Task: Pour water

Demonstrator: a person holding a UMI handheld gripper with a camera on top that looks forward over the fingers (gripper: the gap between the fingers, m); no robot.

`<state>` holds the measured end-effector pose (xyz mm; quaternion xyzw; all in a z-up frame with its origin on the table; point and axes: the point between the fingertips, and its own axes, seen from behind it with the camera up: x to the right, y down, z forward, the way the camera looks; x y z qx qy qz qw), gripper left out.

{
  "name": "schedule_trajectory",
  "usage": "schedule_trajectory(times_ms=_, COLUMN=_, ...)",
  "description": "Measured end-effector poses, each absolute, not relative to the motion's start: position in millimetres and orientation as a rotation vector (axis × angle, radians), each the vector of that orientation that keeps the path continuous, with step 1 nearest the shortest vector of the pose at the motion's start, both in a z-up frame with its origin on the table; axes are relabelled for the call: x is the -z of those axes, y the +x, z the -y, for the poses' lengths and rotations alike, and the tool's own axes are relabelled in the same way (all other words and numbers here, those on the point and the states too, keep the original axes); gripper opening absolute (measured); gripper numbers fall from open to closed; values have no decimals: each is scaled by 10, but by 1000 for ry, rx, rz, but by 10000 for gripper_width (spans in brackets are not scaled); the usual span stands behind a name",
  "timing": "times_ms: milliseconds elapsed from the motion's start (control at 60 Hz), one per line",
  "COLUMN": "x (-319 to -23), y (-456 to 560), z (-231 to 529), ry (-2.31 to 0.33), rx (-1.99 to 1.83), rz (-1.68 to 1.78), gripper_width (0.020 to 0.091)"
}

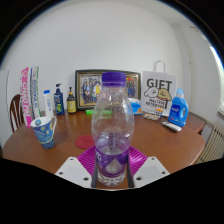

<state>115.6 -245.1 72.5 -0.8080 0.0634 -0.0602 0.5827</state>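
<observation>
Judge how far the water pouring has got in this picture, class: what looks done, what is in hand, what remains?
Done: the gripper has reached the water bottle, which stands between its fingers; whether both pads press on it cannot be told. In hand: taking hold of the bottle, which stands upright on the table. Left: its purple cap is on, so opening, carrying to the paper cup and tipping all remain.

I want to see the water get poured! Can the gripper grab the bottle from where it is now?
Probably yes. The water bottle stands upright right between the gripper's two fingers, and nothing sits in between. The fingers look open around it, so closing them should catch it. The paper cup stands off to the side, out of the way.
</observation>
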Motion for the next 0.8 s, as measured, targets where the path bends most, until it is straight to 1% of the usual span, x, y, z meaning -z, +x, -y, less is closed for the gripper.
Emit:
schedule_trajectory(times_ms=67, x=-730, y=1203, z=2482, ry=-1895, rx=188, rz=-131, gripper_width=358)
schedule_trajectory(times_ms=83, x=-735, y=1204, z=2488, ry=-1898, rx=203, rz=-121, gripper_width=355)
schedule_trajectory(times_ms=100, x=-741, y=1201, z=2493, ry=-1902, rx=216, rz=-107, gripper_width=328)
schedule_trajectory(times_ms=217, x=-929, y=1264, z=2481, ry=-1913, rx=313, rz=-32, gripper_width=326)
schedule_trajectory(times_ms=317, x=-1254, y=1335, z=2386, ry=-1895, rx=437, rz=59, gripper_width=325)
schedule_trajectory(times_ms=467, x=-1789, y=1391, z=2087, ry=-1847, rx=706, rz=296, gripper_width=326)
schedule_trajectory(times_ms=617, x=-2210, y=1245, z=1733, ry=-1761, rx=975, rz=572, gripper_width=326)
schedule_trajectory(times_ms=733, x=-2403, y=964, z=1471, ry=-1647, rx=1164, rz=828, gripper_width=327)
schedule_trajectory(times_ms=800, x=-2451, y=811, z=1338, ry=-1562, rx=1278, rz=983, gripper_width=325)
